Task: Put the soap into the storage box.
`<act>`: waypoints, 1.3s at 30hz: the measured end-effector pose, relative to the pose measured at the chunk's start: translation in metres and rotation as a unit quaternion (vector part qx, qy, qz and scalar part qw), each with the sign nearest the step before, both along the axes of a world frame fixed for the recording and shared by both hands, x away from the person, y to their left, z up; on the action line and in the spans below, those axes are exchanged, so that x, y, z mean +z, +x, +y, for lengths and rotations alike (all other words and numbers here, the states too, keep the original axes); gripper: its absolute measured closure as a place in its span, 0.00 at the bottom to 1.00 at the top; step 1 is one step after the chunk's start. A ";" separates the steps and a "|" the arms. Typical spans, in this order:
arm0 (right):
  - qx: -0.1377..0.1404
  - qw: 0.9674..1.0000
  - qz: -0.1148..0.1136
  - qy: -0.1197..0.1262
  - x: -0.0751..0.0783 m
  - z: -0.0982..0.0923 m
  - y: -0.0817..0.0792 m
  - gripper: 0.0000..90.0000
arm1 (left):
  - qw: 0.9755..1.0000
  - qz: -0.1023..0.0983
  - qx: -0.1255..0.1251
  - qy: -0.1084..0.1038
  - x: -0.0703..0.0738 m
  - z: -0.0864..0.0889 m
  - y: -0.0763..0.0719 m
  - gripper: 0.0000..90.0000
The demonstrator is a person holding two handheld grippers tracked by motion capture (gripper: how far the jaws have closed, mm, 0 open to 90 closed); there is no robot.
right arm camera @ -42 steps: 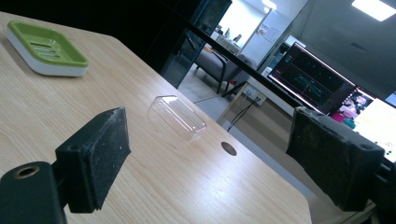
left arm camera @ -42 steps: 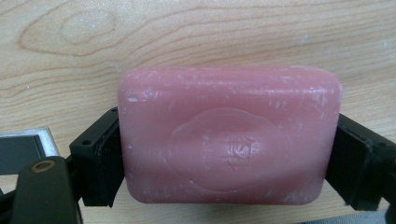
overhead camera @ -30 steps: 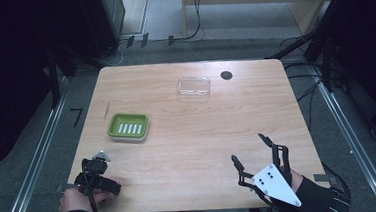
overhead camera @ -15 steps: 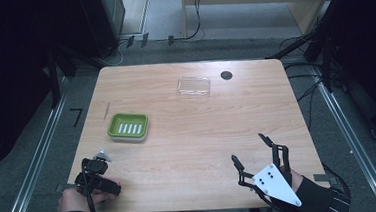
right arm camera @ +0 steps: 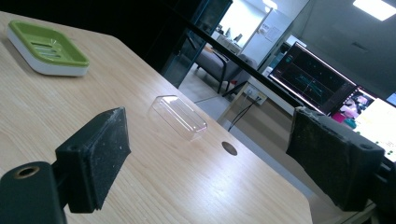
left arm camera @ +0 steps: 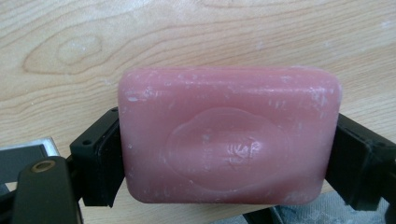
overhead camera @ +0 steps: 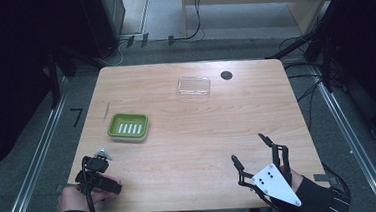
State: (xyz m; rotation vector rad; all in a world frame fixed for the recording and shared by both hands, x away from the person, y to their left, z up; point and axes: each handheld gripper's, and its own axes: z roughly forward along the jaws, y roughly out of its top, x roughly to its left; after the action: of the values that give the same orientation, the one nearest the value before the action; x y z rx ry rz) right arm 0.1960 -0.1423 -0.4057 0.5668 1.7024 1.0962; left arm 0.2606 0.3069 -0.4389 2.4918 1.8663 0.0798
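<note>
A pink bar of soap (left arm camera: 229, 135) is clamped by its two short ends between the black jaws of my left gripper (left arm camera: 224, 156), just above the wooden table (left arm camera: 187, 32). In the high view that left gripper (overhead camera: 99, 168) sits at the table's near left corner, held by a hand. My right gripper (overhead camera: 247, 147) rests at the near right with its jaws wide apart; nothing is between its pads (right arm camera: 100, 154). A green slotted soap dish (overhead camera: 128, 126) stands left of centre, also seen as the soap dish (right arm camera: 46, 44) far left in the right gripper view.
A clear plastic lid (overhead camera: 193, 85) lies near the far edge, beside a dark round hole (overhead camera: 226, 75) in the tabletop. A thin stick (overhead camera: 107, 110) lies near the left edge. Monitors (right arm camera: 313, 81) glow beyond the table.
</note>
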 end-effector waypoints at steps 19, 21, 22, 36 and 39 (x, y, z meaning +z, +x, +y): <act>0.000 1.000 0.000 0.000 0.000 0.000 0.000 0.15 | 1.000 0.007 -0.024 -0.001 0.006 -0.009 0.011 0.15; 0.000 1.000 0.000 0.000 0.000 0.000 0.000 0.15 | 1.000 0.006 -0.026 0.000 0.007 -0.010 0.013 0.15; 0.000 1.000 0.000 0.000 0.000 0.000 0.000 0.15 | 1.000 0.005 -0.028 0.001 0.007 -0.010 0.014 0.15; 0.000 1.000 -0.002 -0.001 0.000 0.000 0.000 0.15 | 1.000 0.001 -0.031 0.001 0.011 -0.013 0.025 0.16; 0.000 1.000 -0.001 -0.001 0.000 0.000 0.000 0.15 | 0.999 -0.001 -0.033 0.002 0.012 -0.014 0.027 0.16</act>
State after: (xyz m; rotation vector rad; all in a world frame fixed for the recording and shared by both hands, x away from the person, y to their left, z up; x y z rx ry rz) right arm 0.1960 -0.1422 -0.4058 0.5647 1.7021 1.0932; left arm 0.2877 0.2932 -0.4271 2.5523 1.7826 0.0825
